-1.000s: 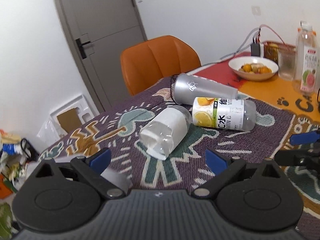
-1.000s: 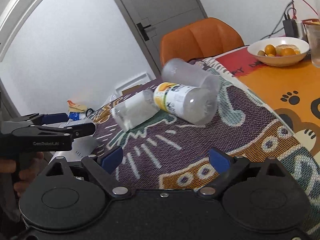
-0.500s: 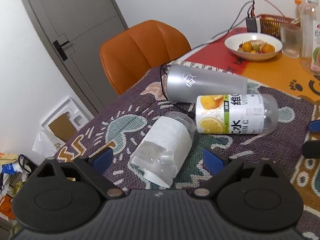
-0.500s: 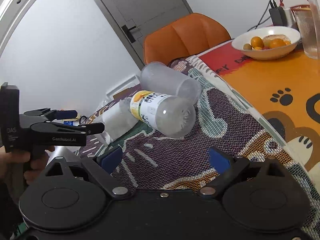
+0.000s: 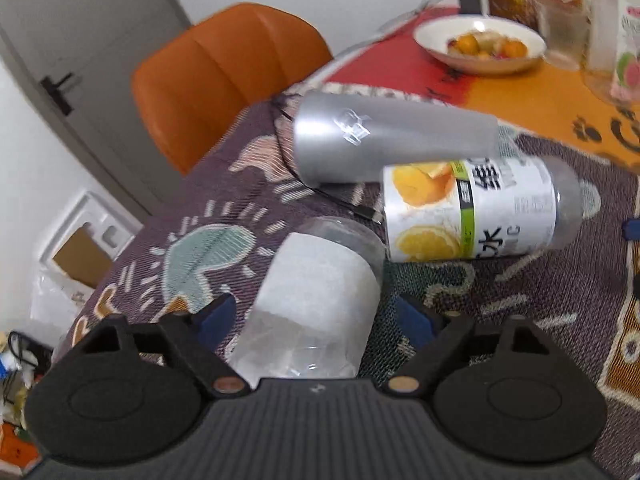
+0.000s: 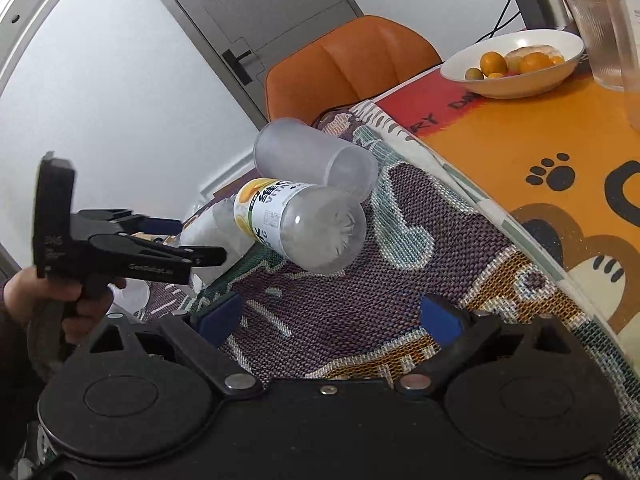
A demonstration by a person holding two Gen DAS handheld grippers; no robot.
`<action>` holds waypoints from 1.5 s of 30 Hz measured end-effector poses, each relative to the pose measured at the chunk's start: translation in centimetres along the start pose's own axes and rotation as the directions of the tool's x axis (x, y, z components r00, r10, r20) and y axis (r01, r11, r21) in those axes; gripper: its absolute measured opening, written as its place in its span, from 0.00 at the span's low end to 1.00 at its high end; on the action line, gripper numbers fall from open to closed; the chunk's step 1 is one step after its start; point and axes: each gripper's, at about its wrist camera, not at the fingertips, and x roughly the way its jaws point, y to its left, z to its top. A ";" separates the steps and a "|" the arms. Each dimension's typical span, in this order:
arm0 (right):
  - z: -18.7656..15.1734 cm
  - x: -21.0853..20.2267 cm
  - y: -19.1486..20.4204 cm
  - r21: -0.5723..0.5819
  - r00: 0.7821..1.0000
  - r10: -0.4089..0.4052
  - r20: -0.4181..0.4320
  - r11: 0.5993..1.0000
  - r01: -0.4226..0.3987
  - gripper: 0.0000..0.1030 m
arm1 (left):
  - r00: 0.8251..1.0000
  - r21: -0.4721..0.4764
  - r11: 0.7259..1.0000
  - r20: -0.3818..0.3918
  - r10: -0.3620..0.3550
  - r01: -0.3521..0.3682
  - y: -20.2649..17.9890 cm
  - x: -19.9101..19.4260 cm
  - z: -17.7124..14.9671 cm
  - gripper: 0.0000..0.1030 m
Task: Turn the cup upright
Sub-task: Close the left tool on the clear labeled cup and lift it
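Lying on its side on the woven patterned cloth (image 5: pixel 520 300) covering the tabletop (image 6: pixel 540 152), the clear plastic cup (image 5: pixel 316 304) with a white paper band is sitting between the blue-padded fingers (image 5: pixel 218 316) of the left claw (image 5: pixel 316 320); that claw is spread wide around the cup's near end, and the blur is making it hard to tell whether the pads are touching the wall; the cup's far end is resting against a lemon vitamin-drink bottle (image 5: pixel 476 210), also lying flat; a frosted grey tumbler (image 5: pixel 384 140) is lying just behind the bottle, touching it, with a thin black cable (image 5: pixel 320 192) running beneath; in the right wrist view the right claw (image 6: pixel 332 320) is hanging wide apart over bare cloth, gripping nothing, well short of the bottle; the person's left hand (image 6: pixel 60 296) is gripping the other tool's handle at the left edge; a white bowl of oranges (image 6: pixel 516 64) and a ribbed glass (image 6: pixel 596 40) are standing farther along the tabletop; an orange chair (image 5: pixel 224 76) is standing beyond the tabletop's edge, before a grey door (image 6: pixel 256 20).
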 end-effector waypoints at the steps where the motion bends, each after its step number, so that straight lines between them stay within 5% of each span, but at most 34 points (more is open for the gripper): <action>1: 0.0 -0.1 0.0 0.003 1.000 -0.001 0.001 1.000 0.001 0.94 | 1.000 0.013 1.000 -0.015 -0.007 0.007 0.0 0.5 0.0 0.71; 9: -0.5 -1.3 -0.1 0.015 1.000 -0.014 0.008 1.000 0.014 0.94 | 1.000 0.001 1.000 -0.022 -0.010 0.010 0.7 -0.9 -0.9 0.66; 18: -1.1 -2.8 1.0 -0.007 1.000 0.004 0.025 1.000 -0.003 0.94 | 0.999 0.001 1.000 0.042 0.008 -0.008 -0.1 -7.0 -2.3 0.65; 45: -6.5 -10.5 3.5 -0.137 1.000 0.000 -0.002 0.991 0.000 1.00 | 0.994 0.127 0.991 0.101 -0.052 0.039 -11.3 -17.4 -10.1 0.65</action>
